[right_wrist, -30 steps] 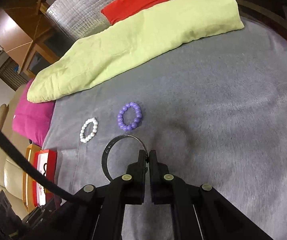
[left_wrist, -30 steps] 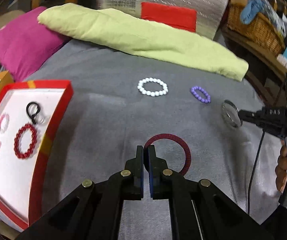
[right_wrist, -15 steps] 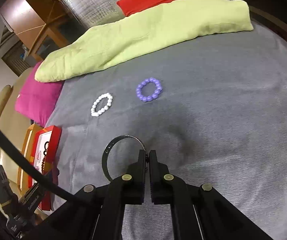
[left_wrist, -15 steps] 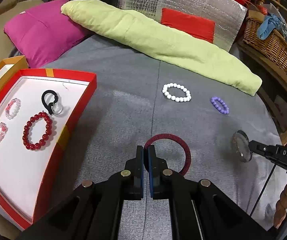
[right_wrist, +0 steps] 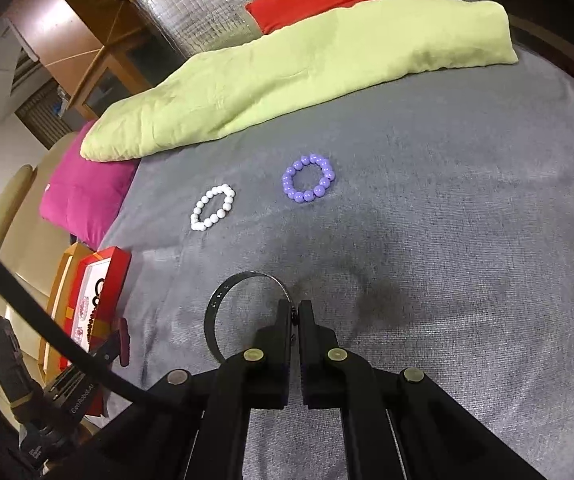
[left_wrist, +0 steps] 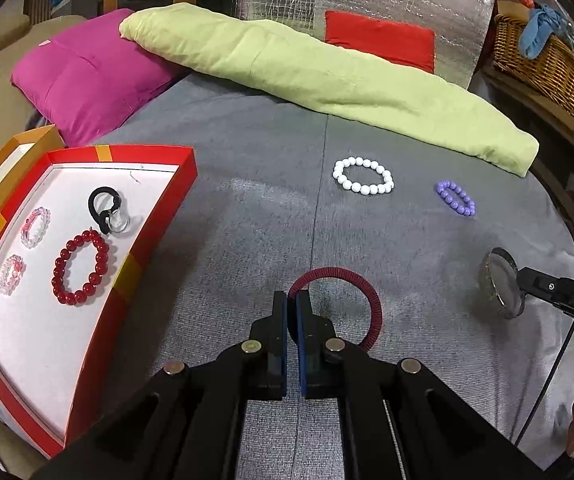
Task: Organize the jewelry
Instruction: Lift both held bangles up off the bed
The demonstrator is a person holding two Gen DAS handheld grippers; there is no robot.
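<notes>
My left gripper is shut on a dark red corded bangle and holds it above the grey blanket. My right gripper is shut on a thin black metal bangle; it also shows at the right of the left wrist view. A white bead bracelet and a purple bead bracelet lie on the blanket ahead. The red-rimmed white tray at the left holds a red bead bracelet, a black ring and two pink-clear bracelets.
A long green pillow lies across the back of the blanket. A magenta cushion sits at the back left and a wicker basket at the back right. An orange box edge stands behind the tray.
Both grippers have stayed shut on their bangles. The left view has swung so the tray shows more fully; the right view has risen, and the bead bracelets sit further ahead.
</notes>
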